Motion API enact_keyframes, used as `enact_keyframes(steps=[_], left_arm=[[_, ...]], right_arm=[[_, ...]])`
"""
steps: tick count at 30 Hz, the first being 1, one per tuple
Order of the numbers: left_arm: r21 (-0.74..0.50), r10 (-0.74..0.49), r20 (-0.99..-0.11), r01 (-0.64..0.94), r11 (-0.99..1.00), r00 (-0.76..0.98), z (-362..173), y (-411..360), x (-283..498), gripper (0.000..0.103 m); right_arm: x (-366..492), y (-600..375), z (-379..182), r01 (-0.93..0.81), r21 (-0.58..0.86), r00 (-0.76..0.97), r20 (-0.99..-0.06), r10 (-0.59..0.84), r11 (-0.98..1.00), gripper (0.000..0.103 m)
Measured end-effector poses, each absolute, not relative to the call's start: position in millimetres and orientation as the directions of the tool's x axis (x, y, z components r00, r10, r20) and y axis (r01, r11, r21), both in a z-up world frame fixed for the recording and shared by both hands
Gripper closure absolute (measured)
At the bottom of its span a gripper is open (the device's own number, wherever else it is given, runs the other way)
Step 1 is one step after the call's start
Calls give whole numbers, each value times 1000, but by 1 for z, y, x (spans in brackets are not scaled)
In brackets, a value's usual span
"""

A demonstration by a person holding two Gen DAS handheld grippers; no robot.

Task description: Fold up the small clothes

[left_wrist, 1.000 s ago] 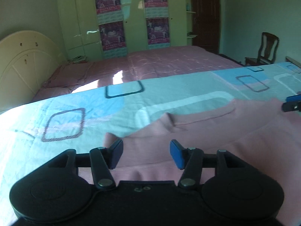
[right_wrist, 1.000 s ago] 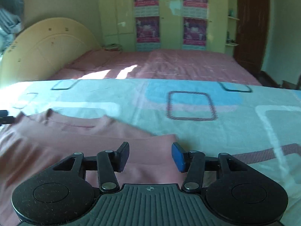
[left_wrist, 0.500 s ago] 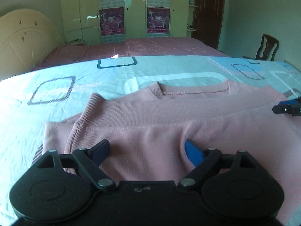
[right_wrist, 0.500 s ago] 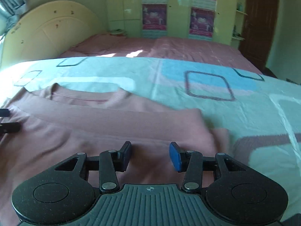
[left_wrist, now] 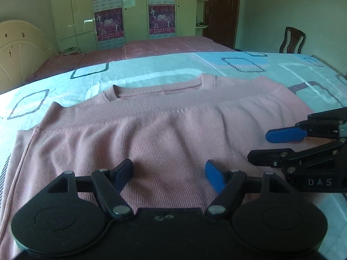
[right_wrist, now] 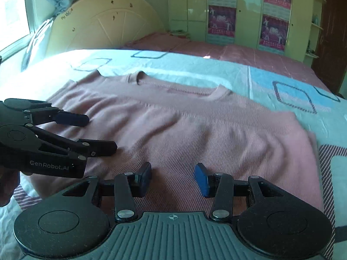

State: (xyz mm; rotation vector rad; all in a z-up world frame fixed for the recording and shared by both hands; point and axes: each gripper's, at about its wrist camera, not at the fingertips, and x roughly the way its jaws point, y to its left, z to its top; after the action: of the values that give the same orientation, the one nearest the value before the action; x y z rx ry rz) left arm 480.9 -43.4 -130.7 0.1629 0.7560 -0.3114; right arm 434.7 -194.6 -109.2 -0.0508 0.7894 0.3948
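A pink knit sweater point(left_wrist: 164, 130) lies on the bed, its lower part folded up over the body, collar at the far side; it also shows in the right wrist view point(right_wrist: 195, 130). My left gripper point(left_wrist: 169, 173) is open and empty, just above the near folded edge. My right gripper point(right_wrist: 173, 177) is open and empty over the same near edge. Each gripper shows in the other's view: the right one point(left_wrist: 258, 145) at the right, the left one point(right_wrist: 102, 132) at the left, both open above the cloth.
The sweater rests on a light blue bedsheet point(left_wrist: 151, 71) with square patterns. Behind is a second bed with a pink cover point(left_wrist: 151, 47), a cream headboard point(right_wrist: 108, 30), green wardrobes with posters point(left_wrist: 134, 10), a wooden chair point(left_wrist: 291, 41) and a dark door point(left_wrist: 221, 10).
Both grippers pulled back towards the near edge and came closer together. The sweater's lower part now lies folded over its body. The left jaws have opened wider.
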Motion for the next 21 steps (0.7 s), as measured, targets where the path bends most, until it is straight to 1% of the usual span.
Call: enact_keyframes(steps=[8,11,14,16,21], left_arm=[[54,-195,-700,322,945,687,-127,-43,477,29],[57,-173,-694,294,954,698,-120,-34,473,29],[53,-163,-703,279,959,693,-121,-27,472,27],[59,-159,-704,279,958,692,-123,-26,472,27],[71,-147,-707,276,959,692,-120,-26,469,27]], right_arm=[[433,-197,-103,-359,71,637,-710,300,931,58],[427,-213,-95,-299,49,675,-695,248,953,58],[429,-233,-104,-230,53,646,-738,193,972,58],[429,-241,-106,-217,78,639,-742,202,973,58],[426,-236,-101,-213,49,639,-748,178,976,58]])
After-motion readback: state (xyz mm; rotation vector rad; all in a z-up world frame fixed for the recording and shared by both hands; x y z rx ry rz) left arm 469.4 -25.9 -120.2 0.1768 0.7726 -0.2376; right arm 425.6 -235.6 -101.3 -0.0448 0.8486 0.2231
